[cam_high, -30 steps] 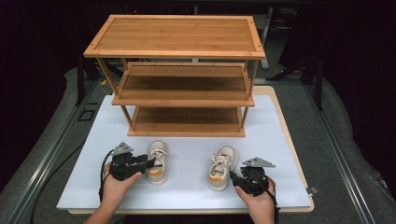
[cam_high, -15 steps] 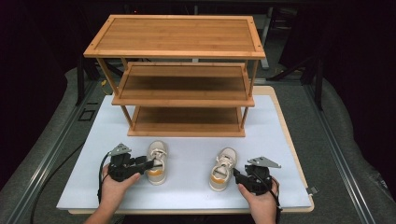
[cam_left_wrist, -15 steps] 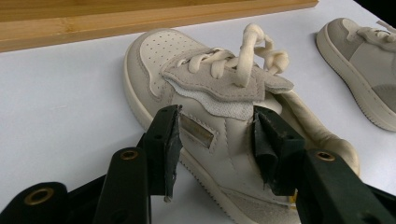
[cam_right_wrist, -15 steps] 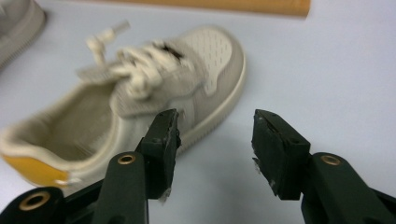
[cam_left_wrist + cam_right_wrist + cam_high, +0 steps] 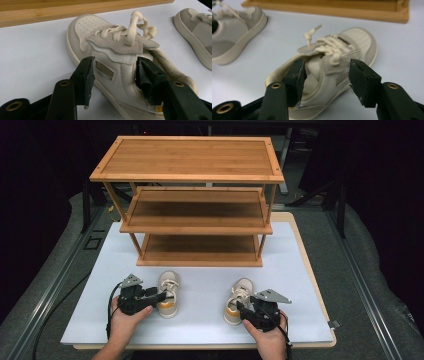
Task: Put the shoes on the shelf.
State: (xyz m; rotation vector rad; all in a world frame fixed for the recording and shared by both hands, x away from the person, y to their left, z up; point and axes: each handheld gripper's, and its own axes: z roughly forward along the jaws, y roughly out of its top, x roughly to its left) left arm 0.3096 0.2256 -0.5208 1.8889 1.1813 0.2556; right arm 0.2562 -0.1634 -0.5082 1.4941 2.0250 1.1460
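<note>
Two cream shoes are sitting on the white mat, just in front of the rack, and both are about to be gripped, by the look of it. The left shoe (image 5: 168,287) is lying with its toe toward the rack (image 5: 187,155) and its heel toward the person, long axis running front to back. The right shoe (image 5: 238,301) is pointing the same way, toe tipped slightly to the right, heel nearest the hand. They are sitting well apart, side by side.

The left gripper (image 5: 159,297) is coming in from the shoe's outer side, and in the left gripper view (image 5: 113,75) its jaws are standing apart, bracketing the collar: one jaw outside the side wall, the other looking to be inside the opening. Not closed on it yet, as far as I can tell.

The right gripper (image 5: 241,309) is doing the mirror job at the other heel. In the right gripper view (image 5: 325,75) its jaws are spread wide, one at the heel opening, the other hanging clear of the outer side.

My read is that the wall beside the opening is thin enough to pinch, and that the toes are facing the rack (image 5: 75,10) so the shoes can slide straight onto a shelf. The white mat (image 5: 210,325) is giving both hands room.
</note>
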